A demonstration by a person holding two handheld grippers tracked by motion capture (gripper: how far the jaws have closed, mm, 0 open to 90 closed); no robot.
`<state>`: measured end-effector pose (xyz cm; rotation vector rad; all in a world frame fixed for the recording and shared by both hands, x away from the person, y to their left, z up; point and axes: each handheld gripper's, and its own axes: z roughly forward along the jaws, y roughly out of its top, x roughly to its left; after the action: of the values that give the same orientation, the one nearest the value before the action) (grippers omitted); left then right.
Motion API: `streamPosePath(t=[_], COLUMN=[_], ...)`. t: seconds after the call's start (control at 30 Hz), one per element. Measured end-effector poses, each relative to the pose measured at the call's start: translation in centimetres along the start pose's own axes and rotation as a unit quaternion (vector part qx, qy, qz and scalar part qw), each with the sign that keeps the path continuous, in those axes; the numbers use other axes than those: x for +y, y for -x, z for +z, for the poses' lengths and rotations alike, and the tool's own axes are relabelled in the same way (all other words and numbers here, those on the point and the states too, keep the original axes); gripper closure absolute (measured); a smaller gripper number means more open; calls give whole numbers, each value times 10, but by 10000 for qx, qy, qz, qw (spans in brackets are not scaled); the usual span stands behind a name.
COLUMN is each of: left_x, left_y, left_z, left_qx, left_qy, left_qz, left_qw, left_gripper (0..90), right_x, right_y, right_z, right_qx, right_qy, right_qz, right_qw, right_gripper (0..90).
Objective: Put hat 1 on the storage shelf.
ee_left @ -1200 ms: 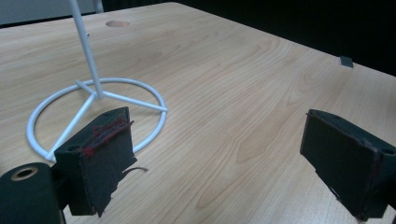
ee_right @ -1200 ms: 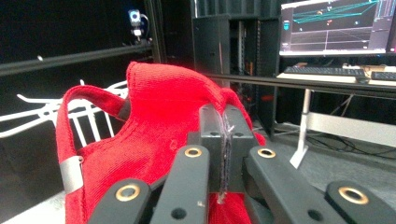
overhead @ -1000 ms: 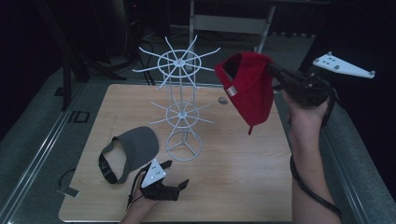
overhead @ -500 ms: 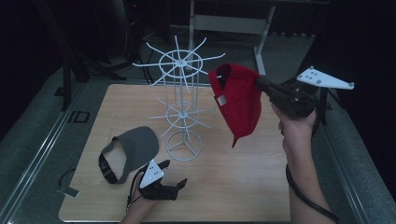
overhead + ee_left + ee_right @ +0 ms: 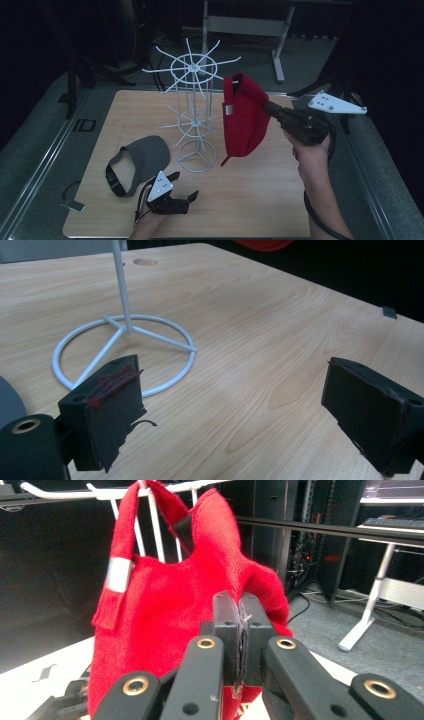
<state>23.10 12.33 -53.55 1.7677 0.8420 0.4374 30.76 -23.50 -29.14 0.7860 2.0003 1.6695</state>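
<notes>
Red cap (image 5: 243,119) hangs in the air beside the white wire rack (image 5: 195,107), its back strap loop right at an upper prong. The right gripper (image 5: 240,630) has its jaws pinched on the fabric. To hang it well, I'd thread the loop over the prong tip before letting go. The left gripper (image 5: 172,197) rests on the tabletop (image 5: 260,195), jaws spread, near a grey visor (image 5: 145,157).

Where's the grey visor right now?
In the high view the grey visor lies flat on the table's left side, beside the white rack's base, just beyond the left gripper.
</notes>
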Motion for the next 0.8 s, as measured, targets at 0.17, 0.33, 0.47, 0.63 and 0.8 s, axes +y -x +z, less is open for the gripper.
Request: streamPosePath(t=[0.17,0.33,0.47,0.63,0.8], left_x=[0,1,2,1,1], left_y=[0,-1,-2,-2,-3], left_z=[-3,-7,-9,-10,-13], left_qx=[79,133,53,-34,-110], left_qy=[38,54,2,-152,-165], left_qz=[106,98,-44,-75,-127], left_qw=[9999,9998,10000,9998,9997], left_gripper=[97,98,103,105,105], right_x=[-6,-11,-16,-22,-37], right_y=[0,1,3,5,14], right_z=[-3,-9,-19,-33,-41], right_qx=[48,63,80,-71,-116], right_qy=[-57,-88,-39,-30,-142], right_qz=[10,-65,-142,-221,-141], right_qw=[10000,9999,9999,9997,9997], right_gripper=[847,743,664,577,460])
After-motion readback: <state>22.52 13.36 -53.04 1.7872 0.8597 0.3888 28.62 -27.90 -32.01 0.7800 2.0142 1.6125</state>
